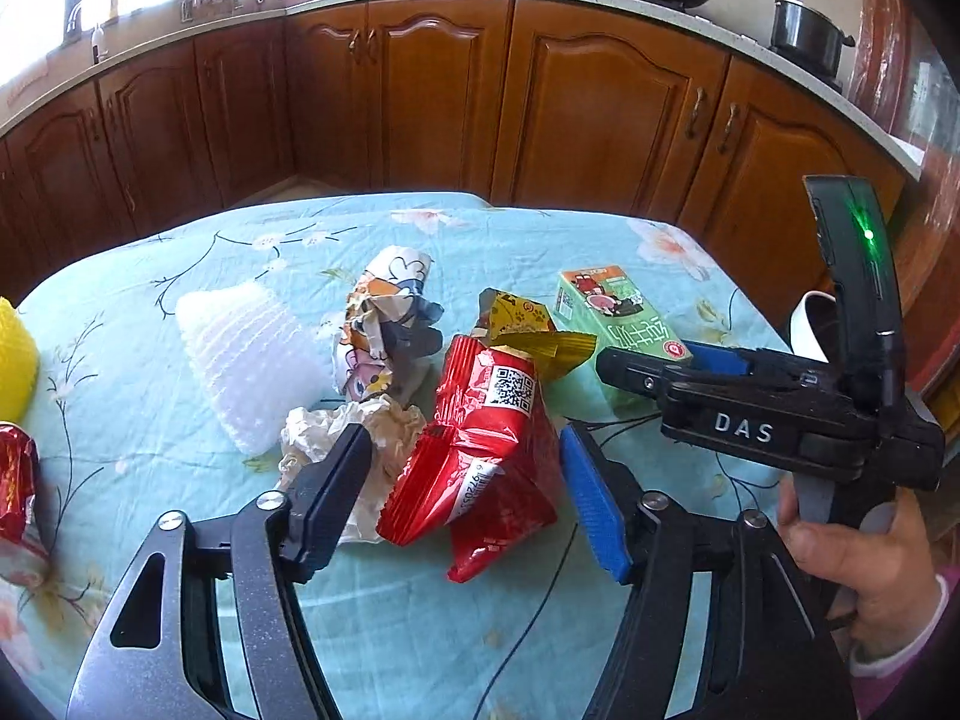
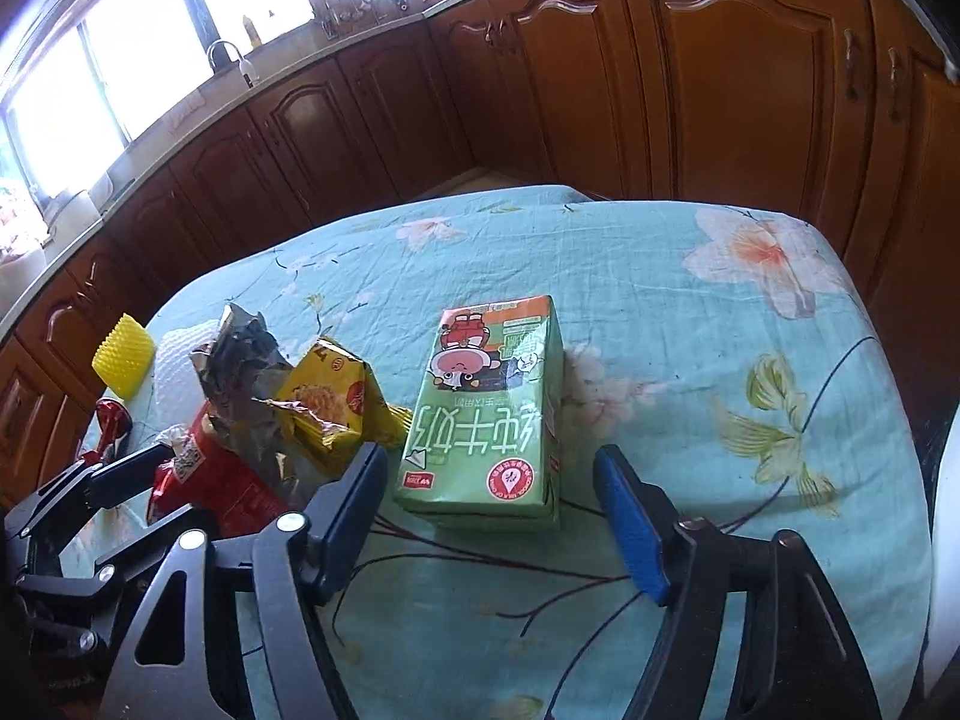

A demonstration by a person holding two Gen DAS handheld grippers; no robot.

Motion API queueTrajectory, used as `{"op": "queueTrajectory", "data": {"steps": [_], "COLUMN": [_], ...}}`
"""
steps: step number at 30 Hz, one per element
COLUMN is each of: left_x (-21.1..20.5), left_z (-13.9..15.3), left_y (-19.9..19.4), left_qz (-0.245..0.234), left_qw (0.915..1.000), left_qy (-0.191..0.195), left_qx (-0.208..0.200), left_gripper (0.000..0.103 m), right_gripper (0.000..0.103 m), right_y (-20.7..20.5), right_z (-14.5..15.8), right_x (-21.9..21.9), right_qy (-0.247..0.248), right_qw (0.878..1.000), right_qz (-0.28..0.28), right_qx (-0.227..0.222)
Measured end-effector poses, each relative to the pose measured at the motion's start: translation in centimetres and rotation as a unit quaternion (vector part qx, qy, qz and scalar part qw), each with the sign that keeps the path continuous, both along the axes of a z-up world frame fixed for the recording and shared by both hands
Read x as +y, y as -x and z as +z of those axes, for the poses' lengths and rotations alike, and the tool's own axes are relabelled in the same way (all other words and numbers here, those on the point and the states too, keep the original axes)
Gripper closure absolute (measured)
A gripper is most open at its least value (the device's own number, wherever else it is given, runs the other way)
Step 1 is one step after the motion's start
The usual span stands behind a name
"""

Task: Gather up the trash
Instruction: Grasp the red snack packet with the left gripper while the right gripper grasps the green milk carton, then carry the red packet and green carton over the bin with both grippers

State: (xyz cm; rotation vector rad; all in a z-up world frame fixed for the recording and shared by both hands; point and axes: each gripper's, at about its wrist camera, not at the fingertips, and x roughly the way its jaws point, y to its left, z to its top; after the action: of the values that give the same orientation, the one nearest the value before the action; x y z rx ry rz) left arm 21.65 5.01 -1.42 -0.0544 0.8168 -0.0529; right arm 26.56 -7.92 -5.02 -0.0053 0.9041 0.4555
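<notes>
A red snack wrapper (image 1: 486, 450) is seen lying crumpled on the floral tablecloth (image 1: 180, 252), between the spread fingers of the left gripper (image 1: 465, 471), which grips nothing. Just left of it crumpled white paper (image 1: 354, 444) is found; beyond it, a yellow wrapper (image 1: 528, 330) and a cartoon-printed wrapper (image 1: 384, 324). To the right, a green milk carton (image 2: 486, 414) lies flat ahead of the right gripper (image 2: 489, 486), whose fingers are held wide apart, empty.
</notes>
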Motion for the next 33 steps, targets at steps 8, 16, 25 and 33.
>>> {"op": "queueTrajectory", "data": {"steps": [8,16,25,33], "left_x": [-0.8,-2.9,-7.5,-11.4], "left_z": [0.1,0.4,0.3,0.7], "left_y": [1.2,3.1,3.8,3.6], "left_qz": [-0.025,-0.048,-0.086,-0.119], "left_qw": [0.9995,0.9960,0.9910,0.9859], "left_qy": [0.020,0.075,0.102,0.117], "left_qx": [-0.004,-0.003,0.004,0.011], "left_gripper": [0.073,0.074,0.074,0.074], "right_gripper": [0.048,0.048,0.048,0.048], "right_y": [2.0,5.8,9.7,11.8], "right_z": [0.9,2.4,3.7,4.7], "right_x": [-2.9,-7.7,-13.0,-17.3], "right_qy": [-0.027,-0.063,-0.084,-0.093], "right_qw": [0.999,0.997,0.992,0.987], "right_qz": [-0.025,-0.048,-0.088,-0.122], "right_qx": [-0.016,-0.024,-0.033,-0.044]}}
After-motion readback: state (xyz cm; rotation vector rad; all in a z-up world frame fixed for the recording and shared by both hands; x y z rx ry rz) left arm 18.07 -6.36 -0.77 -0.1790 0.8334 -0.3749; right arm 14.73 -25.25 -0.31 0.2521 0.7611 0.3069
